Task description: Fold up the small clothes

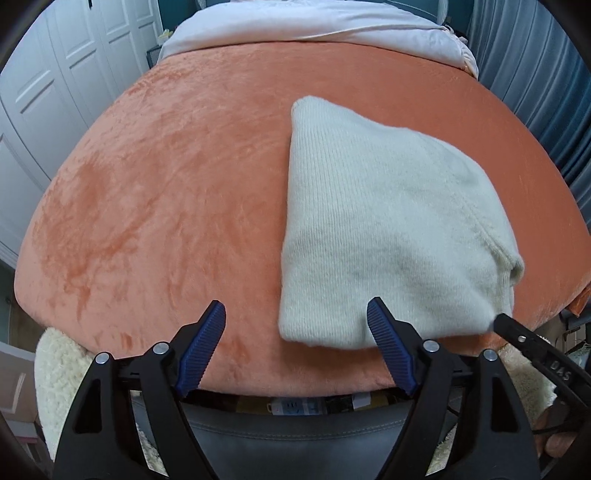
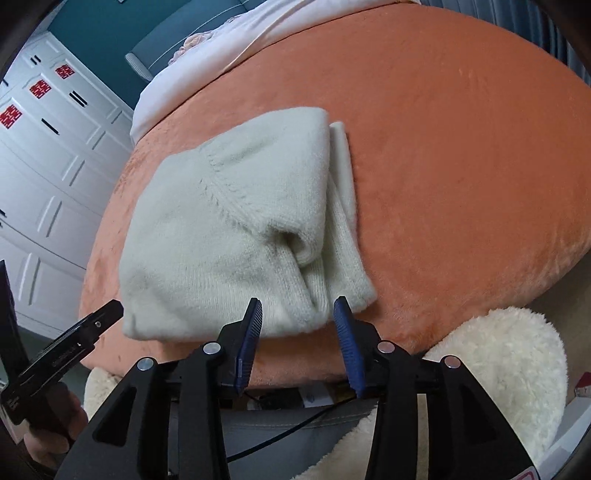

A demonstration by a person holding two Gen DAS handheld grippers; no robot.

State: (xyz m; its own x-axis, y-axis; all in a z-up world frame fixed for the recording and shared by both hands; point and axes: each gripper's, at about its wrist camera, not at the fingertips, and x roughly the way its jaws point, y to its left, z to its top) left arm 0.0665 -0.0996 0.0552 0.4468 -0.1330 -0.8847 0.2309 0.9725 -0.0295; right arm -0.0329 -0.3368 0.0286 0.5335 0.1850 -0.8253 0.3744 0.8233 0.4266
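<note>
A cream knit sweater lies folded into a compact bundle on the orange plush bed cover. My left gripper is open and empty at the bundle's near left corner, its right finger just over the fabric edge. In the right wrist view the sweater shows a folded sleeve along its right side. My right gripper is open and empty, its jaws just short of the bundle's near edge. The right gripper's tip also shows in the left wrist view, and the left gripper's in the right wrist view.
A white duvet lies across the far end of the bed. White wardrobe doors stand to the left. A fluffy cream cushion sits below the near bed edge. Blue curtains hang on the right.
</note>
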